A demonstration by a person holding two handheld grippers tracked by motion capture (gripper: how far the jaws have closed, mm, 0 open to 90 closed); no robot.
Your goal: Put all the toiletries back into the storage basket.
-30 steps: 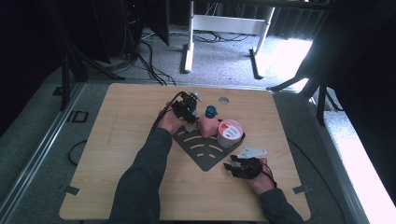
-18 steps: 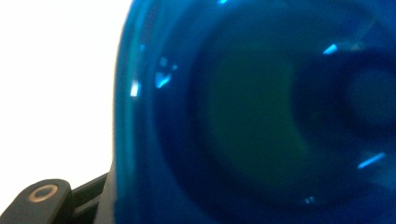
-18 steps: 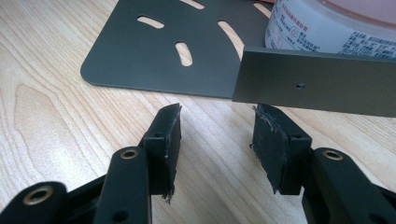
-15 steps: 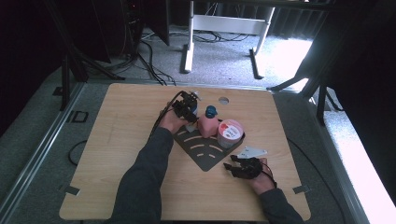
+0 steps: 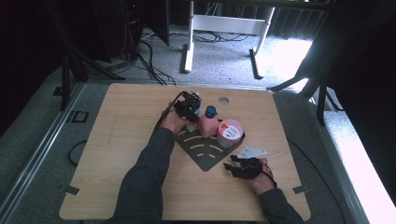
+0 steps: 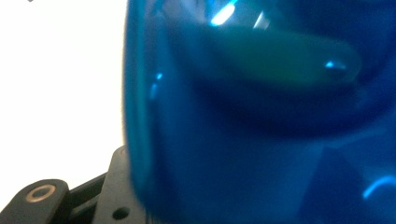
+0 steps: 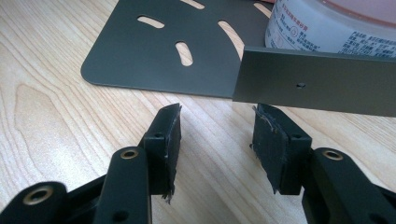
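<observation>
**Lighting and Image Quality**

High view: daylight enters from the right, overexposing the floor (image 5: 359, 154) there. Left and upper background are near black. The worktop (image 5: 121, 135) is evenly lit, with soft shadows. Detail is soft overall.

Left gripper view: a blue translucent object (image 6: 261, 121) sits too close to the lens and is fully out of focus, with small glare spots. The background at left is blown out to white.

Right gripper view: sharp, evenly lit, wood grain crisp; the tub (image 7: 327, 28) is slightly soft.
</observation>
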